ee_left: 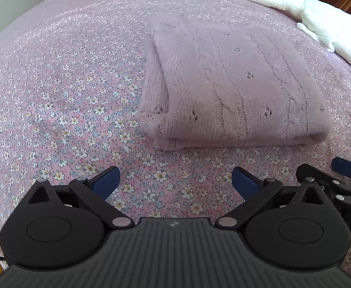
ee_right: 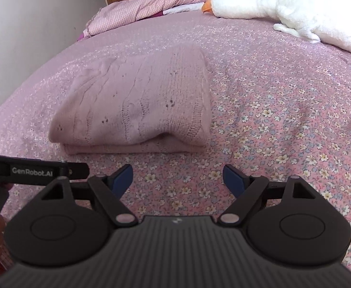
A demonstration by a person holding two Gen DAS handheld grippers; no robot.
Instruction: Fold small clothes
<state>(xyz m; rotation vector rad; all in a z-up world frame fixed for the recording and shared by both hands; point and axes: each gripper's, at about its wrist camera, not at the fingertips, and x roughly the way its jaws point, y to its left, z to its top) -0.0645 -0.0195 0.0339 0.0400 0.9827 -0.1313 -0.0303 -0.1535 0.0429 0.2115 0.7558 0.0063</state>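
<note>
- Pink knitted garment (ee_left: 235,84): lies on the bed (ee_left: 55,84) as a folded block of at least two layers, its rounded fold edge facing both grippers; a lower layer shows past the top one along that edge and along one side
- Left gripper (ee_left: 175,180): empty, jaws wide apart, held just short of the garment's near edge, over bare flowered sheet
- Right gripper (ee_right: 177,178): likewise empty, jaws apart, near the same edge and close beside the left gripper
- Judgement: the fold looks nearly or wholly done; any remaining move is a tidy-up, best made by nudging the showing lower layer flush under the top one, or by pinching all layers together at both near corners so nothing slips
- Plush goose (ee_right: 283,12): beyond the garment, well apart; a rumpled checked quilt (ee_right: 139,9) lies farther still
</note>
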